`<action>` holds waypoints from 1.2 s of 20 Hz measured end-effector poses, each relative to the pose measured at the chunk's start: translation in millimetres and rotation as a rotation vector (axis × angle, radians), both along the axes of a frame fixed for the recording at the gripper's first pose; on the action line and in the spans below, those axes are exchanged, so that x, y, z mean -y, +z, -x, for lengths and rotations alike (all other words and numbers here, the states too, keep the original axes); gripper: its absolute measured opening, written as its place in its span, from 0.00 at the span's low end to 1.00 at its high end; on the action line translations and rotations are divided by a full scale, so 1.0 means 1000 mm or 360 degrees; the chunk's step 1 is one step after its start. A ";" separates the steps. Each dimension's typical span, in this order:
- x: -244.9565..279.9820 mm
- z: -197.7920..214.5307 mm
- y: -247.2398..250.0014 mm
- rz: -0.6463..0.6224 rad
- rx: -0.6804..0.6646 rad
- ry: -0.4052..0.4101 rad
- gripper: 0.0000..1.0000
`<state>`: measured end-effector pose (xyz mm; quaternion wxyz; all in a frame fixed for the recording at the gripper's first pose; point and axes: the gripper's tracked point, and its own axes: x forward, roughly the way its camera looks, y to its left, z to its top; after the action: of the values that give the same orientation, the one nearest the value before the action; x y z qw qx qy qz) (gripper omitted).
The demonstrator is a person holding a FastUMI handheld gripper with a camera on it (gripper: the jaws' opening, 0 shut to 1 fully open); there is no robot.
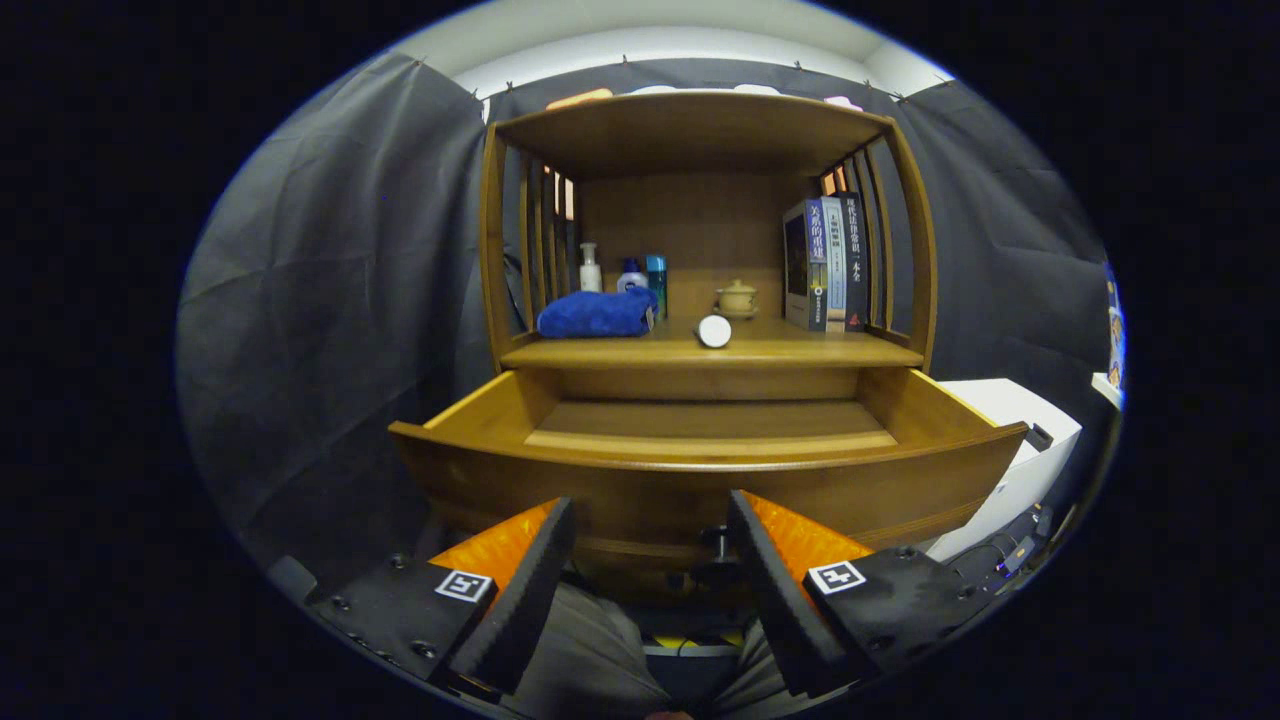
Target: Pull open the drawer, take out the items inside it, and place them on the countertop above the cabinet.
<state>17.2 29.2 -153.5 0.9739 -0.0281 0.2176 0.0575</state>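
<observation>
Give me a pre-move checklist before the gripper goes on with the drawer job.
1. Drawer pulled open: ok.
2. Gripper open, nothing between its fingers: ok.
3. Drawer emptied: visible floor looks bare; front part hidden behind the drawer front: cannot tell.
4. Items on countertop: blue cloth and white cylinder lie there: ok.
5. Cylinder at the front edge, may roll: cannot tell.

1. Dark cloth [330, 250] hangs in folds as the booth's wall, to either side of a wooden cabinet [700, 140].
2. A pale ceiling [680, 30] shows above the cloth.
3. A white box-like unit [1020, 450] stands right of the cabinet.
</observation>
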 end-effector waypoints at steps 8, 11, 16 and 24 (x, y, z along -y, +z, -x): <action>0.026 -0.019 -0.022 -0.0002 -0.0052 -0.0122 0.99; 0.028 -0.020 -0.023 0.0008 -0.0043 -0.0129 0.97; 0.041 -0.029 -0.018 -0.0032 -0.0018 -0.0204 0.96; 0.046 -0.078 -0.014 0.0076 0.0089 -0.0187 0.96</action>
<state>95.0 -16.8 -167.5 0.9804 -0.0401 0.1930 -0.0056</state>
